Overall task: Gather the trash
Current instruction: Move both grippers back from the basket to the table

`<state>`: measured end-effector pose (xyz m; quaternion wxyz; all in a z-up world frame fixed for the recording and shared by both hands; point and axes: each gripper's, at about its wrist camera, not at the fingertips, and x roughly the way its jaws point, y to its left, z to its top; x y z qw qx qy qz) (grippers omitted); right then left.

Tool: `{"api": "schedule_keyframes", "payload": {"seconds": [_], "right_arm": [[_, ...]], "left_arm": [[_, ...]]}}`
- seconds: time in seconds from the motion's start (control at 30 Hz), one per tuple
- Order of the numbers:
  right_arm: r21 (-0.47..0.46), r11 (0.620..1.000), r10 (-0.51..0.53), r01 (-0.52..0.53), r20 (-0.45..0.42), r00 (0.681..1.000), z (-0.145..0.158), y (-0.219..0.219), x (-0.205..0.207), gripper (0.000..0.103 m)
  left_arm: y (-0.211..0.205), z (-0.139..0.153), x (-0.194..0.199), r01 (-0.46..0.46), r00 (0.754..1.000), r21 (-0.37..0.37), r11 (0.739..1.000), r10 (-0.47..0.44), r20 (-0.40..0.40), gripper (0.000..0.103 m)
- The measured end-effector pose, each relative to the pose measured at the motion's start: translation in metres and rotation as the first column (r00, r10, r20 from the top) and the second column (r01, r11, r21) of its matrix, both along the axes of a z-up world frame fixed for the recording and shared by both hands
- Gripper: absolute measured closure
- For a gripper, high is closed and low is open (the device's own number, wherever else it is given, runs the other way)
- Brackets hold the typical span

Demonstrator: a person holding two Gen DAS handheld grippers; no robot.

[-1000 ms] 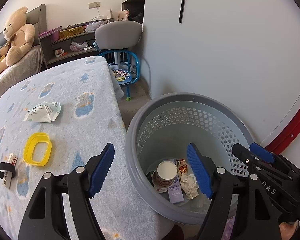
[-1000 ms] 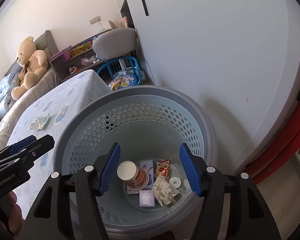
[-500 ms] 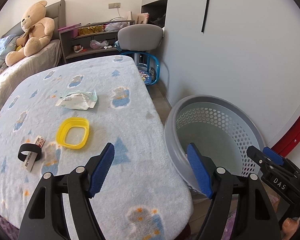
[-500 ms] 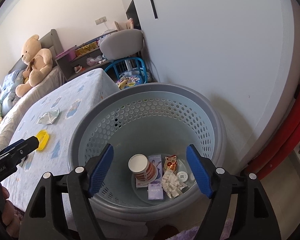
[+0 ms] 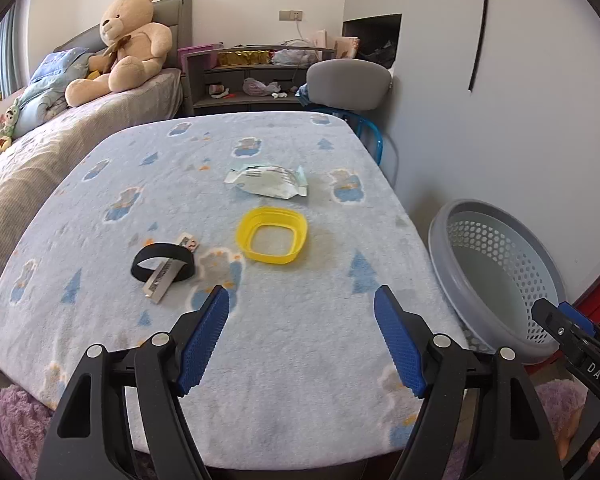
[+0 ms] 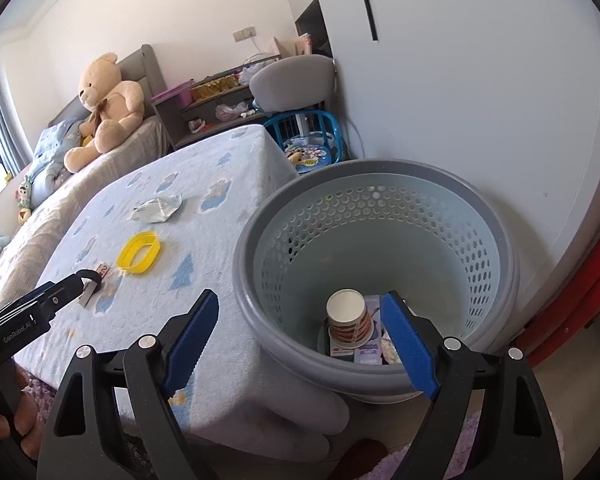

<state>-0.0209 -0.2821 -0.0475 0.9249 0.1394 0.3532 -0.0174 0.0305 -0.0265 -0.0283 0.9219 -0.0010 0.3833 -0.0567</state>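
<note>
The left tongs (image 5: pixel 300 336) stand spread and empty, and they have swung away from the gray basket (image 5: pixel 496 280) to face the table (image 5: pixel 100 320); a second ago the basket filled their view, and now it sits off at 3 o'clock. The right tongs (image 6: pixel 300 336) have just been opening wider, with nothing between their pads, and they hang over the near rim of the basket, which now lies at 2 o'clock in their view instead of dead ahead.

Down in the basket lie a paper cup (image 6: pixel 346 316) and some small packets. Left on the table are a yellow ring (image 5: pixel 272 234) at 12 o'clock from the left tongs, a crumpled wrapper (image 5: pixel 266 180) beyond it, and a black band (image 5: pixel 162 266) lying over a small card at 10 o'clock. By my reckoning a drop is done and the left tongs are lined up for the next pick, most likely the yellow ring.
</note>
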Motion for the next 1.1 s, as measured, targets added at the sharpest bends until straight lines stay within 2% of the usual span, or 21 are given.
{"api": "schedule_keyframes", "payload": {"seconds": [0.43, 0.8, 1.1], "right_arm": [[-0.029, 0.996, 0.089, -0.089, -0.006, 0.996, 0.008, 0.055, 0.001, 0.021], [-0.048, 0.990, 0.132, -0.134, -0.035, 0.991, 0.005, 0.085, 0.012, 0.021], [-0.026, 0.988, 0.153, -0.155, -0.065, 0.986, -0.009, 0.095, 0.031, 0.021]], "left_arm": [[0.072, -0.017, 0.001, -0.123, 0.992, -0.007, 0.992, 0.123, -0.028, 0.031], [0.105, -0.043, 0.016, -0.167, 0.984, -0.021, 0.986, 0.165, -0.071, 0.031], [0.117, -0.056, 0.040, -0.182, 0.979, -0.023, 0.983, 0.180, -0.094, 0.031]]}}
